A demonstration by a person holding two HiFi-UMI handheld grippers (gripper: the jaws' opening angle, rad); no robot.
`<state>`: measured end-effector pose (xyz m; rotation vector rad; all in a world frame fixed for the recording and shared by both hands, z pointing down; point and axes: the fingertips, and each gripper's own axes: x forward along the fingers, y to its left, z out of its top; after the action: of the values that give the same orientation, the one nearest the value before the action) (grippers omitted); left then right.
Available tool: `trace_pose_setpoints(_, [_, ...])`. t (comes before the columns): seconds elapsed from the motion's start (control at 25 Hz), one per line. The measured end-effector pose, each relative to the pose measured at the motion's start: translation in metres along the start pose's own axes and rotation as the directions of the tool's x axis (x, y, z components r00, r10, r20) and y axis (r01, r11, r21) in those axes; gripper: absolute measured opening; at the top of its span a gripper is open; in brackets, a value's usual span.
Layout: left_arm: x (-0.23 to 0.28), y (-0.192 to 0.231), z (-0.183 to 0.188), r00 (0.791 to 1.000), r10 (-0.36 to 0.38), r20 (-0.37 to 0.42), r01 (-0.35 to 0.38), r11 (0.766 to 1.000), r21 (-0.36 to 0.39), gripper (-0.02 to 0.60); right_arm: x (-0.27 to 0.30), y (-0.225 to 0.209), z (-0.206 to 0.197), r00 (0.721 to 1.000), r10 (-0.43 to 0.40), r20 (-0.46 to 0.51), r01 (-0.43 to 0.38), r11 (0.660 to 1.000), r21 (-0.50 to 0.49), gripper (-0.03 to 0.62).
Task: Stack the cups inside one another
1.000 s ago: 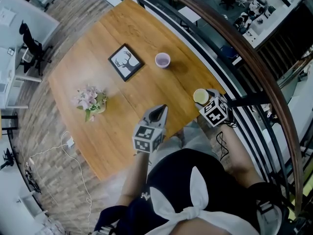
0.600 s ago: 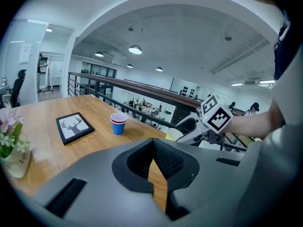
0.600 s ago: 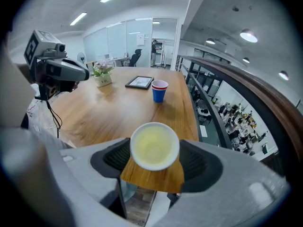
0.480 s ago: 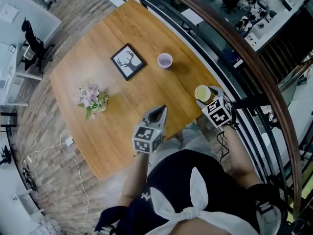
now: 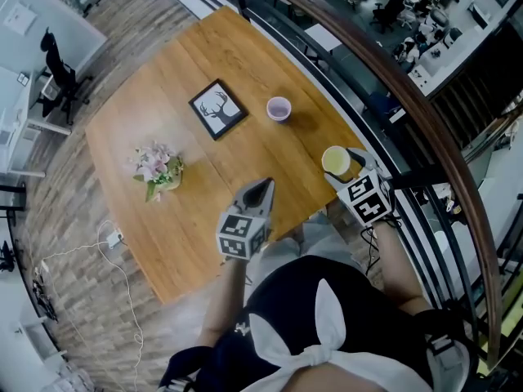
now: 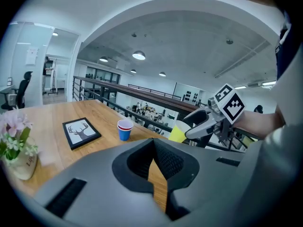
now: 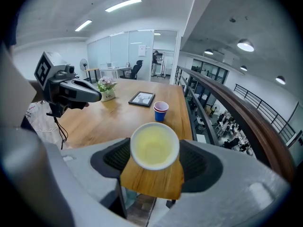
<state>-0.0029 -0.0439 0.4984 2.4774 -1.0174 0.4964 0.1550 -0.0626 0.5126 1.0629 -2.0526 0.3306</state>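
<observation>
Bright, even light from ceiling lamps (image 6: 138, 55), soft shadows, strong fisheye bending, dark vignetted corners.

- The small paper cup (image 7: 154, 145) is pale yellow with a white rim.
- The other paper cup (image 7: 161, 111) is blue, with red and white round the top.
- The wooden desk (image 5: 163, 80) is warm brown with darker grain lines.
- The flat picture frame (image 5: 218, 109) is black. Its picture is white with a black deer.
- The bunch of flowers (image 5: 155, 163) is pink with green leaves, in a cream pot.
- The left tool (image 5: 263, 186) and right tool (image 5: 341, 165) are grey. Each cube has black and white squares.
</observation>
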Motion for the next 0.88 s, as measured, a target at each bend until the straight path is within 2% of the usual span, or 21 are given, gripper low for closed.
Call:
trace_pose_setpoints(0.2, [-0.002, 0.011, 0.009, 0.999, 0.022, 0.036, -0.022, 1.0, 0.0, 0.017, -0.006, 0.002, 0.008, 1.0, 0.003, 0.008, -0.003, 1.0, -0.009, 0.319])
trace_pose_setpoints(0.4, [-0.001, 0.012, 0.018, 0.999, 0.02, 0.04, -0.02, 1.0, -0.003, 0.017, -0.003, 0.003, 0.016, 1.0, 0.023, 0.017, -0.023, 1.0, 0.008, 0.319])
trace_pose_setpoints(0.88, [0.004, 0.029, 0.024, 0.997, 0.061, 0.052, -0.06, 0.998, -0.032, 0.017, 0.018, -0.005, 0.045, 0.998, 0.059, 0.032, -0.058, 0.997, -0.054, 0.319])
